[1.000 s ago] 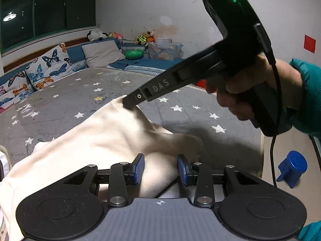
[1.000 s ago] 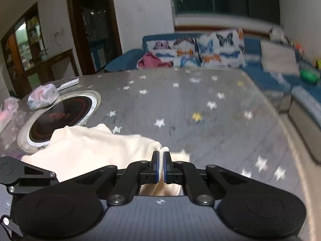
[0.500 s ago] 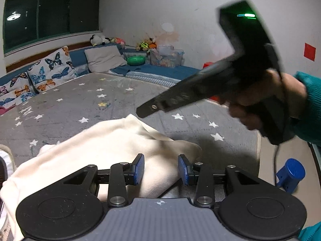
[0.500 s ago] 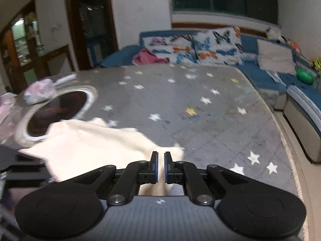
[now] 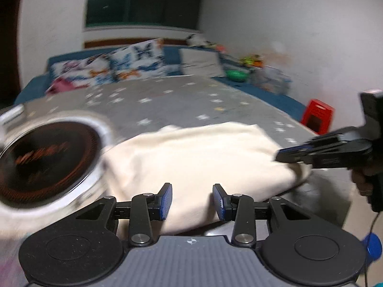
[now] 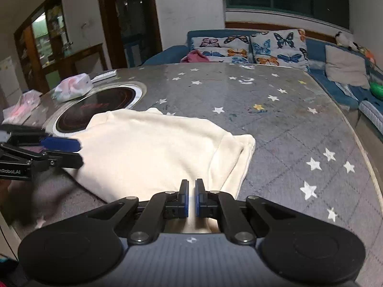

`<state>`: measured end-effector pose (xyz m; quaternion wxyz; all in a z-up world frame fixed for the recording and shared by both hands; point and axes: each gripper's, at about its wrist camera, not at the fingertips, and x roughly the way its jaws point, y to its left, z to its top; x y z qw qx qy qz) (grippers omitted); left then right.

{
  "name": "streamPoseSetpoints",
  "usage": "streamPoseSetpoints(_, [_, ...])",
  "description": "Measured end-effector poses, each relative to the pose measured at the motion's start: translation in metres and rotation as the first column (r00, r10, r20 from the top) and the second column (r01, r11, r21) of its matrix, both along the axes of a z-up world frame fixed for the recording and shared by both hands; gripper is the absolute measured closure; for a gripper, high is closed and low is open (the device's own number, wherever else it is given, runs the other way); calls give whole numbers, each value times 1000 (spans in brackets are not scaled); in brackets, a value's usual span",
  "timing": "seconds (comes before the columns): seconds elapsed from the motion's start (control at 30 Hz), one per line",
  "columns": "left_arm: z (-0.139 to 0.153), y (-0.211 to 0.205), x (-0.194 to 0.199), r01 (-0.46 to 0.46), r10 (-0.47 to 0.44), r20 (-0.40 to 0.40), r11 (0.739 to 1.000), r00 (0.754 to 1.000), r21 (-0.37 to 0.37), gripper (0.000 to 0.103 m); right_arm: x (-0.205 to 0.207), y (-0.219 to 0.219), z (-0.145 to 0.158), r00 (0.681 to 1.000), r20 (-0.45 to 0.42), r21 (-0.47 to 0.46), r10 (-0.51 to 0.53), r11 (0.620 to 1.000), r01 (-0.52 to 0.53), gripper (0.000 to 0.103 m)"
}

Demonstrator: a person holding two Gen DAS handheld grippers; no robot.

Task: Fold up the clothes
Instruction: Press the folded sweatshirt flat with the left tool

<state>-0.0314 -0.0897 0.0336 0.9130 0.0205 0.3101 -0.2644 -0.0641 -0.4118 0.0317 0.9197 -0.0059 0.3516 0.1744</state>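
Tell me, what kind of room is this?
Probably a living or dining room at home: a blue sofa with butterfly cushions, and a star-patterned table with a built-in cooker.

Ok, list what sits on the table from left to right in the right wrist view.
Pink packet → white-and-pink pouch → round black hob → cream garment → yellow star.
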Motion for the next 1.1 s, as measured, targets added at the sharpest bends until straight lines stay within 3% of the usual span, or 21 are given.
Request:
streamPoseSetpoints(0.17, [-4, 21, -3, -39, 36, -38, 997, 999, -66, 63, -1, 2, -1, 1000, 10, -18, 0, 1000, 0, 99])
streamPoseSetpoints(0.3, [10, 27, -9, -58, 55, -28, 993, 998, -107, 63, 0, 1, -2, 1000, 8, -19, -4, 1000, 4, 99])
streamPoseSetpoints(0.4, [17, 39, 6, -124, 118, -50, 982, 992, -140, 65, -1, 2, -1, 1000, 9, -19, -5, 1000, 5, 99])
streamPoseSetpoints(0.47, [14, 44, 21, -176, 161, -111, 974, 981, -142, 79, -2, 2, -2, 1000, 10, -13, -7, 1000, 7, 99])
streamPoseSetpoints(0.5, [12, 46, 29, -194, 175, -139, 971, 975, -141, 81, -2, 1, -2, 1000, 10, -11, -7, 1000, 7, 99])
streamPoseSetpoints(0.77, [-2, 52, 54, -247, 203, -243, 954, 948, -168, 82, -2, 1, -2, 1000, 12, -7, -6, 1000, 6, 99])
streamPoseSetpoints(1.0, [-6, 53, 68, -276, 223, -263, 943, 939, -185, 82, -2, 2, -2, 1000, 13, -16, -1, 1000, 1, 99])
streamPoseSetpoints(1.03, [-6, 52, 69, -274, 223, -258, 944, 940, -184, 84, -3, 2, -2, 1000, 14, -18, 0, 1000, 1, 99])
streamPoseSetpoints(1.07, [-6, 51, 70, -272, 223, -251, 945, 942, -180, 96, -3, 3, -2, 1000, 14, -20, 0, 1000, 0, 99])
streamPoseSetpoints(1.1, [-5, 51, 70, -271, 228, -235, 947, 945, -170, 96, -3, 3, -2, 1000, 15, -23, 1, 1000, -1, 99])
